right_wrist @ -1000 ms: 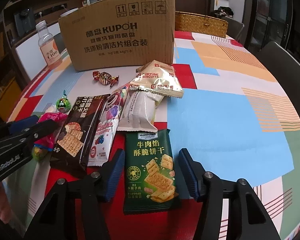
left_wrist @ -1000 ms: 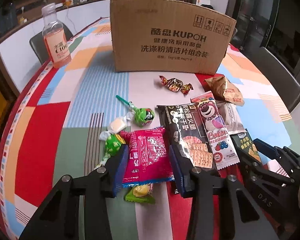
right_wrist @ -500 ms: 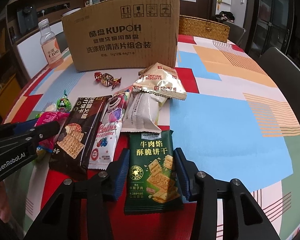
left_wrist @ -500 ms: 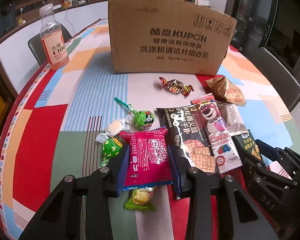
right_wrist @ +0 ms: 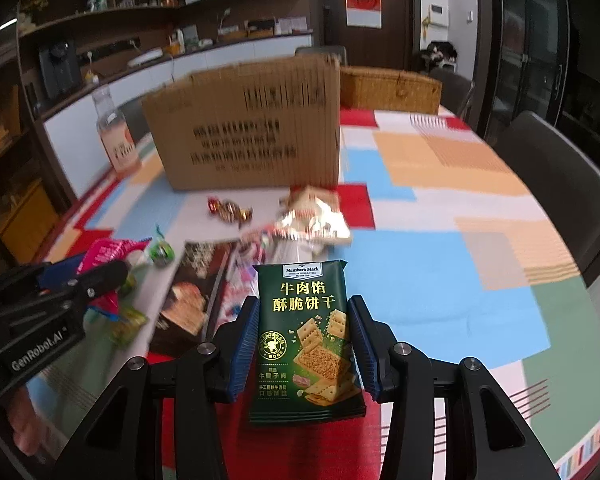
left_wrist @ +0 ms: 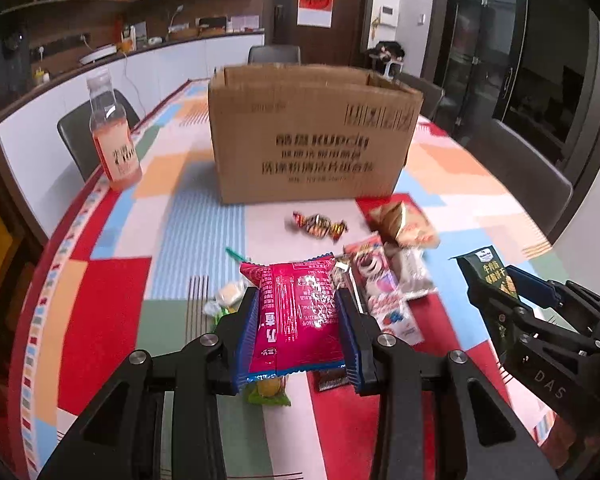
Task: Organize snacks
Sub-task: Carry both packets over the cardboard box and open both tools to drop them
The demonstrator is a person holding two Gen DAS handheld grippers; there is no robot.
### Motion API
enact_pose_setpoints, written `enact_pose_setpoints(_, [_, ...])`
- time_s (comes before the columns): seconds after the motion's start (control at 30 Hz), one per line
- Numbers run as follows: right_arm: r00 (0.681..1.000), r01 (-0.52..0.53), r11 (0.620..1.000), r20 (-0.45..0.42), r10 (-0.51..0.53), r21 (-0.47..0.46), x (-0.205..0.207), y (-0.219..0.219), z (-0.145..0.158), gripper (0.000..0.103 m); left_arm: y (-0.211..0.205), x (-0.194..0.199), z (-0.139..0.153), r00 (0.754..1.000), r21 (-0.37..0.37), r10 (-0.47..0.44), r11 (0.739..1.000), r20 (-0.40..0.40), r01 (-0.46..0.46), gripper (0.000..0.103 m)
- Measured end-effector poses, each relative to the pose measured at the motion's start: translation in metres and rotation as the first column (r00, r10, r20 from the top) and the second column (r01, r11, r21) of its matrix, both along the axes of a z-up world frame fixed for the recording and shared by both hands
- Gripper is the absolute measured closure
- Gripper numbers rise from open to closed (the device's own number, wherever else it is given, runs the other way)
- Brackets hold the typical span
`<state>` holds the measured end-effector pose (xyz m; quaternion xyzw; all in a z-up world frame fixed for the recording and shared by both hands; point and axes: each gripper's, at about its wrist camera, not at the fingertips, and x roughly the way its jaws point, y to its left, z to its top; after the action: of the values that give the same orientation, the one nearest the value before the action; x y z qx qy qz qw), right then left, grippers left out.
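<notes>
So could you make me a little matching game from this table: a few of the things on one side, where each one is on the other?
Things:
1. pink snack packet
2. green cracker packet
3. cardboard box
4. drink bottle

Places:
A. standing near the table's left edge
B. clamped in the right gripper
C. open-topped, standing behind the loose snacks
D. clamped in the left gripper

Pairs: 1-D, 2-B, 3-C, 4-A
</notes>
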<state>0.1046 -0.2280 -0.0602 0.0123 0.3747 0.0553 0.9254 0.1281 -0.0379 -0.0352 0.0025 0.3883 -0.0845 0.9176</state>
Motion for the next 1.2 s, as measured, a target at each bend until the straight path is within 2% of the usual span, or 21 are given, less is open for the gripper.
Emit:
enact_pose_setpoints(0.33, [0.996, -0.037, 0.999, 0.080, 0.036, 0.012, 0.021, 0.008, 0.043, 0.058, 0.007, 0.017, 0.044, 0.996, -0.002, 0.005, 1.000, 0.091, -0.005, 0.066])
enact_pose_setpoints(0.67, [0.982, -0.078, 0.996, 0.175, 0.070, 0.041, 0.071, 0.016, 0.086, 0.058, 0.014, 0.053, 0.088, 0.979, 0.007, 0.002, 1.000, 0.202, -0.003, 0.066])
enact_pose_setpoints(1.0, [0.972, -0.112, 0.992, 0.214, 0.098, 0.055, 0.125, 0.022, 0.117, 0.058, 0.014, 0.096, 0.120, 0.966, 0.013, -0.019, 1.000, 0.258, 0.016, 0.066])
enact_pose_setpoints(1.2, [0.972, -0.124, 0.991, 0.206, 0.112, 0.047, 0.162, 0.024, 0.129, 0.058, 0.009, 0.132, 0.135, 0.963, 0.041, -0.044, 0.999, 0.268, 0.035, 0.066])
